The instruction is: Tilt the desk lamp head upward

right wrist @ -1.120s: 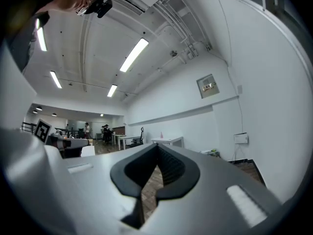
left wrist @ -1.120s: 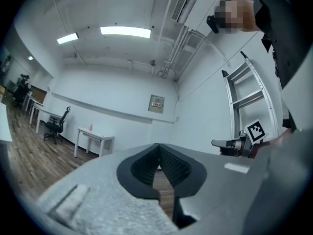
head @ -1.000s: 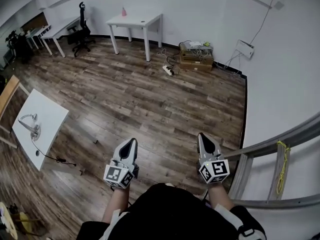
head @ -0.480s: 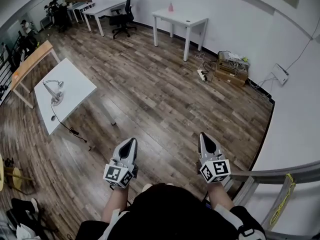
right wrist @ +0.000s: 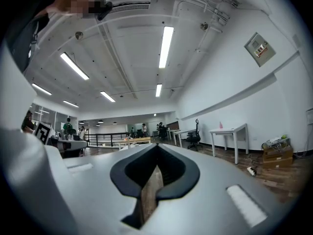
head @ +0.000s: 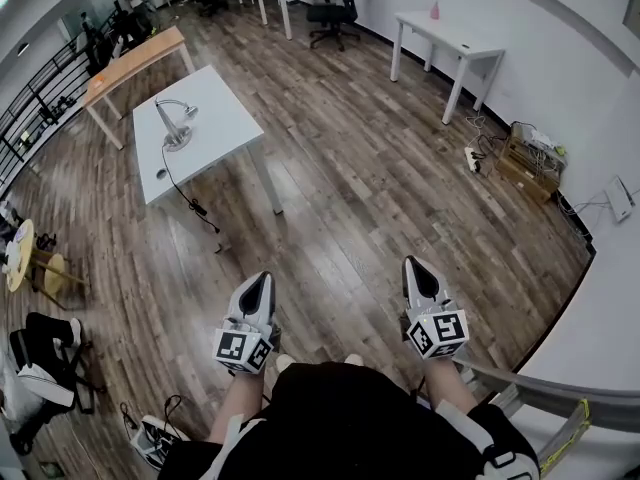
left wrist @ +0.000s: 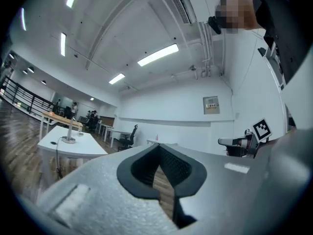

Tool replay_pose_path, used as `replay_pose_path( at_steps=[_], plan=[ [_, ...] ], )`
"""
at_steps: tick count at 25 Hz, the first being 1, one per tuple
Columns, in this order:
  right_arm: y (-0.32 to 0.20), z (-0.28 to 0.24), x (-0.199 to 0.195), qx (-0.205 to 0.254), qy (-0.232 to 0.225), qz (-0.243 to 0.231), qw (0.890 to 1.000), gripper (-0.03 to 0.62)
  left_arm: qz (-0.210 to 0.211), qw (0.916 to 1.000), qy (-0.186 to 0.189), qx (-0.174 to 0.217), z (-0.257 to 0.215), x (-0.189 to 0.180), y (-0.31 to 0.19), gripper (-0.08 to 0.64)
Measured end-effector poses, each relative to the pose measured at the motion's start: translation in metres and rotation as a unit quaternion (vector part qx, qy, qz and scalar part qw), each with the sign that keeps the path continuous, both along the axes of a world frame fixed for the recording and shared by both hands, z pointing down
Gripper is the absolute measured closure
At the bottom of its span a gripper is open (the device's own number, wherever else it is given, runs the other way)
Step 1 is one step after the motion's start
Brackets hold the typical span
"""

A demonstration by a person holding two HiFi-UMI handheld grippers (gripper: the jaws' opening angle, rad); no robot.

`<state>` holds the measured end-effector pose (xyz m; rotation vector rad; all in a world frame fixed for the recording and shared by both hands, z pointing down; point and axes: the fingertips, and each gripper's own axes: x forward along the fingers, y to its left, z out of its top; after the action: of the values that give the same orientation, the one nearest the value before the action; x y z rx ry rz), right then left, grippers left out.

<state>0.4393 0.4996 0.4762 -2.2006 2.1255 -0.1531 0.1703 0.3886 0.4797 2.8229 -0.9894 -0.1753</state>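
Fingers pressed together on left gripper and right gripper, gripping nothing. Desk lamp stands on white table, well ahead-left of them; wood floor between, office chair farther beyond.

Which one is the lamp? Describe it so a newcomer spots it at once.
Find the white table standing alone mid-floor, next to the wooden-topped table. Near its left edge stands the lamp: silver, round base, bent neck. It is the only thing standing on that table, and a black cord trails from it over the edge.
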Motion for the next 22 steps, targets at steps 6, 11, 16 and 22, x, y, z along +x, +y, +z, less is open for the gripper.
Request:
replay_pose_path(
  at_steps=[6, 11, 16, 22],
  plan=[
    [-0.043, -0.005, -0.050, -0.002, 0.007, -0.047, 0.999, 0.589, -0.058, 0.9983, 0.004, 0.000, -0.004, -0.066, -0.012, 0.560],
    [-0.081, -0.009, -0.108, 0.003, 0.007, -0.104, 0.995, 0.589, -0.111, 0.9937, 0.008, 0.009, -0.010, -0.131, -0.020, 0.561],
    [-0.118, -0.014, -0.164, 0.004, 0.010, -0.166, 0.986, 0.589, -0.167, 0.9860, 0.003, 0.005, -0.008, -0.185, -0.022, 0.561],
    [-0.148, -0.012, -0.213, 0.002, 0.017, -0.211, 0.977, 0.589, -0.217, 0.9760, 0.014, -0.004, 0.000, -0.239, -0.029, 0.561]
  ],
)
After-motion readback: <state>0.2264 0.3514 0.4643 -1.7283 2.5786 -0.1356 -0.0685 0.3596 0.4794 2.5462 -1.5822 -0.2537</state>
